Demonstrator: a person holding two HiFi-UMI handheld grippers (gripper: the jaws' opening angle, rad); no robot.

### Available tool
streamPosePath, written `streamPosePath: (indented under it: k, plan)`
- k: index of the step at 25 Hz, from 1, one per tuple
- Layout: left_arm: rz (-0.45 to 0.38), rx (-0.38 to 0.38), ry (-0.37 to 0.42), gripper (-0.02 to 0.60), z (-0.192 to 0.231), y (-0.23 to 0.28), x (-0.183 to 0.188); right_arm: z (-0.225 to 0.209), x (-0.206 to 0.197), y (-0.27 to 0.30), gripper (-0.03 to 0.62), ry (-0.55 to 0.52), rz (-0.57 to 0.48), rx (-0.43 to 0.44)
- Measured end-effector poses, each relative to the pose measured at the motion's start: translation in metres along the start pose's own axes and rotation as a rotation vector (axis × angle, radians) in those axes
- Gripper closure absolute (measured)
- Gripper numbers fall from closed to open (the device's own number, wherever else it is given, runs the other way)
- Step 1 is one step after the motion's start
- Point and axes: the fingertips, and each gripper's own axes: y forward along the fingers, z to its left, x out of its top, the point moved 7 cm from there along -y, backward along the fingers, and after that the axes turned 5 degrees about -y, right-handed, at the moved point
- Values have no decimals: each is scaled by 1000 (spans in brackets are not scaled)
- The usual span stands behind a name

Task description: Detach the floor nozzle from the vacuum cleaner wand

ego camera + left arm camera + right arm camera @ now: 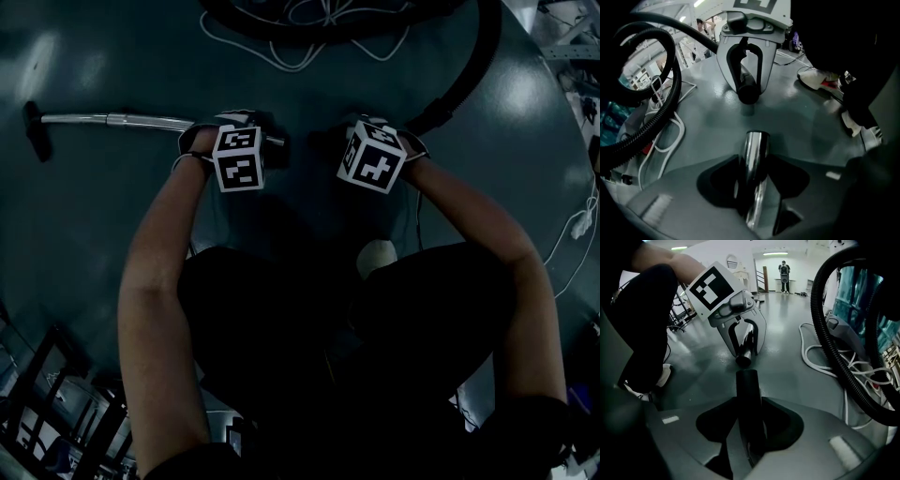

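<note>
To my far left the dark floor nozzle sits at the end of the chrome wand. The wand lies along the floor. My left gripper is clamped on its near end. My right gripper squeezes the black hose tube, whose tip is just apart from the wand's.

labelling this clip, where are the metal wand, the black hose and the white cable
metal wand point(112, 119), head view, middle of its shaft
black hose point(469, 77), head view, its curve at upper right
white cable point(682, 127), left gripper view, bend of its loop
</note>
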Motion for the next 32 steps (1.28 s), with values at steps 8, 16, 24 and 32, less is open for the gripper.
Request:
streamPosePath:
  k: [8,16,24,32]
  plan:
    - [-107,73,-98,390,12,-14,1,-2,4,5,409,-8,5,-11]
    - [-262,73,-100,373,6,-28,8,-9,7,-11,334,23,-100,8]
    - [-288,74,-149,508,3,-41,6,-10,12,-29,466,22,-159,-28]
    - [-313,106,-235,563,0,-52,1,-11,20,-40,563,81,-189,-47]
